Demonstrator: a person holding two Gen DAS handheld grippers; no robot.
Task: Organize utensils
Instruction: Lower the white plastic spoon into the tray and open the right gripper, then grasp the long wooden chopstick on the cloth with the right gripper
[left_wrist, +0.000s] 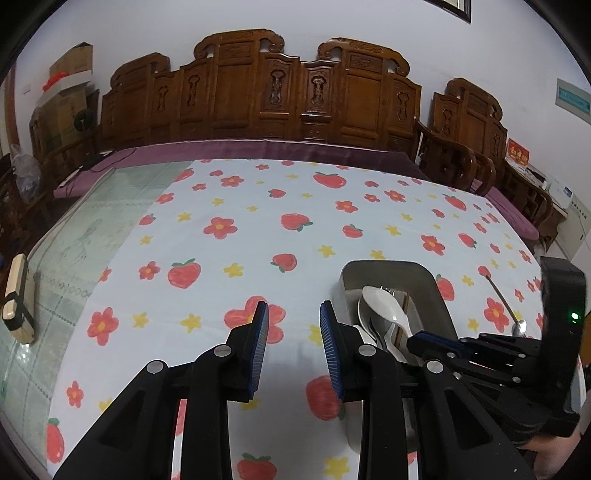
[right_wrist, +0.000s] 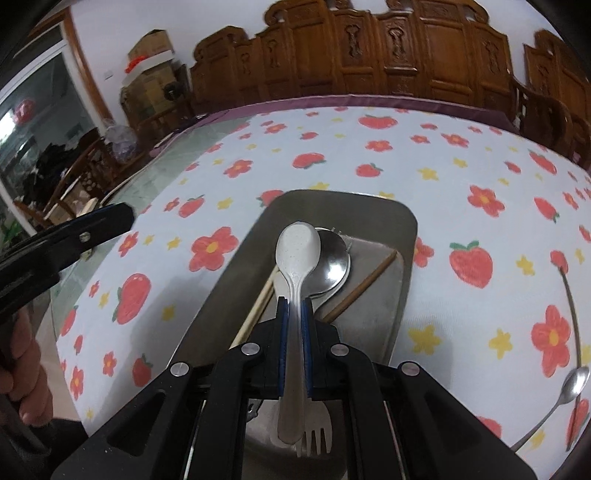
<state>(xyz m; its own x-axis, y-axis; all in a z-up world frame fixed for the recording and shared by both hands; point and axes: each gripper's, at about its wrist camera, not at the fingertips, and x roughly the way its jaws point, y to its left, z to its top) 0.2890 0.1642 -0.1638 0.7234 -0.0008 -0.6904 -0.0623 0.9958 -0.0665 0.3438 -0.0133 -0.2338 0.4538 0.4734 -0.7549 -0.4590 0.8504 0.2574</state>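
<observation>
A grey metal tray (right_wrist: 332, 201) lies on the strawberry tablecloth (right_wrist: 369, 155). In it are a metal spoon (right_wrist: 334, 258), a brown chopstick (right_wrist: 369, 284), a pale chopstick (right_wrist: 258, 306) and a white fork (right_wrist: 314, 424). My right gripper (right_wrist: 294, 306) is shut on the handle of a white spoon (right_wrist: 297, 247), whose bowl hangs over the tray. In the left wrist view the same white spoon (left_wrist: 384, 304) and right gripper (left_wrist: 419, 338) are over the tray (left_wrist: 388, 267). My left gripper (left_wrist: 293, 314) stands open left of the tray, with nothing between its fingers.
A small metal spoon (right_wrist: 572, 384) and a thin stick with a red top (right_wrist: 570, 295) lie on the cloth right of the tray. A wooden block (left_wrist: 18, 295) sits at the table's left edge. A carved wooden bench (left_wrist: 277, 92) runs behind the table.
</observation>
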